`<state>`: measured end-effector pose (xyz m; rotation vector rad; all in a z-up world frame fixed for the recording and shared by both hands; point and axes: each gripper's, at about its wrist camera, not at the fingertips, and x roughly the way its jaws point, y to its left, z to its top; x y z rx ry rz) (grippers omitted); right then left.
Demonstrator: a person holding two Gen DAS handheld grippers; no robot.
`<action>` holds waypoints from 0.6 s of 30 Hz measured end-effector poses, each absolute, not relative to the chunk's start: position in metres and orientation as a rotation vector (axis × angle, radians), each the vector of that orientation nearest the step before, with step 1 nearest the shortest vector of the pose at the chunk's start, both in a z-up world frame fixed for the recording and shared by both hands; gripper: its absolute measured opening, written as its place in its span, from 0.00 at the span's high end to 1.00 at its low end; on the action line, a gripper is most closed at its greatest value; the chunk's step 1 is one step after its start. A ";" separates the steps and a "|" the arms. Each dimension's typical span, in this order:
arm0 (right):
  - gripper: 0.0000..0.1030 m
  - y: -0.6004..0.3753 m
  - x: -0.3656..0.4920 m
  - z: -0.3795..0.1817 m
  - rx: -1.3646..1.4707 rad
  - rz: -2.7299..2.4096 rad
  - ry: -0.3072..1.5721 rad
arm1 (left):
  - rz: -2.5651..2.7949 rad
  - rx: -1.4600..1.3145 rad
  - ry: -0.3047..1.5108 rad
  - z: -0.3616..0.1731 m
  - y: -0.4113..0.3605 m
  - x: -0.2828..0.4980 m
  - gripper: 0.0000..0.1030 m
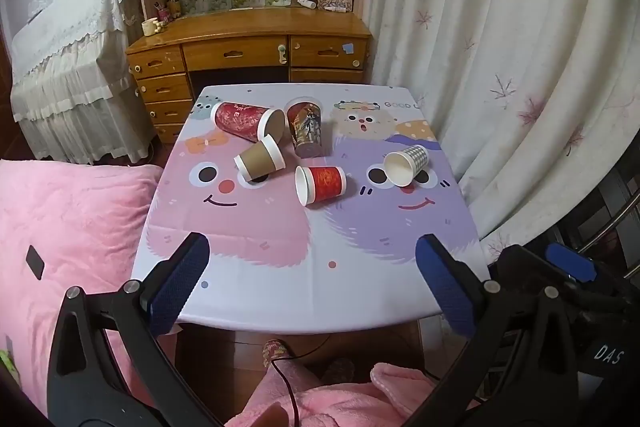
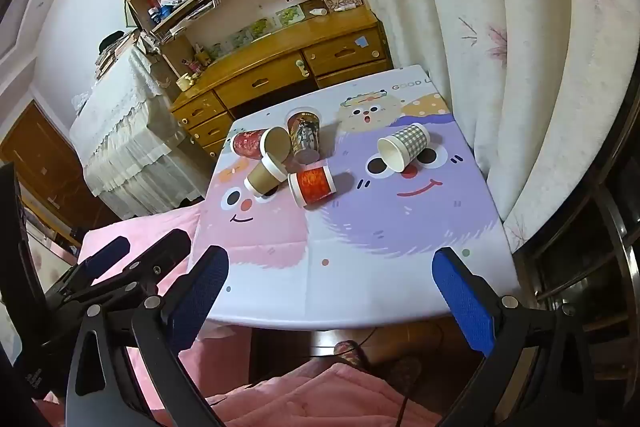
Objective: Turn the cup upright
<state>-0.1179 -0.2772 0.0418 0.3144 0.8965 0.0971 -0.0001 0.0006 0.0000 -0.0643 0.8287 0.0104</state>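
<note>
Presently both the left gripper point(image 1: 312, 259) and right gripper point(image 2: 332, 275) hover with fingers spread, empty, short of the worktop point(image 1: 304, 291). Recommend approaching the checked cup point(image 2: 404, 147), lying well apart from the red cup point(image 2: 313, 183), and pinching its wall squarely.

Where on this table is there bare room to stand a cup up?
The near half of the table is bare, from the small red cup to the front edge. There is also a gap between that cup and the checked cup. The far left is crowded: big red cup, brown cup and dark cup bunch together.
</note>
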 end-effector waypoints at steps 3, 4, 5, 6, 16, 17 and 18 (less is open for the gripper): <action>0.00 -0.278 -0.120 0.042 0.312 0.094 0.898 | 0.008 -0.065 0.828 0.000 0.001 0.000 0.01; 0.00 -0.278 -0.120 0.042 0.313 0.093 0.899 | 0.008 -0.065 0.829 0.000 0.001 0.000 0.01; 0.00 -0.278 -0.121 0.043 0.313 0.092 0.900 | 0.006 -0.067 0.830 0.000 0.001 -0.001 0.01; 0.00 -0.279 -0.121 0.044 0.312 0.091 0.899 | 0.004 -0.068 0.831 0.000 0.002 -0.001 0.01; 0.00 -0.282 -0.123 0.046 0.306 0.092 0.894 | -0.002 -0.070 0.827 -0.002 -0.003 -0.004 0.01; 0.00 -0.282 -0.123 0.046 0.304 0.091 0.895 | 0.001 -0.067 0.825 -0.002 0.000 -0.010 0.01; 0.00 -0.283 -0.123 0.046 0.305 0.091 0.897 | 0.002 -0.065 0.825 -0.003 0.000 -0.006 0.01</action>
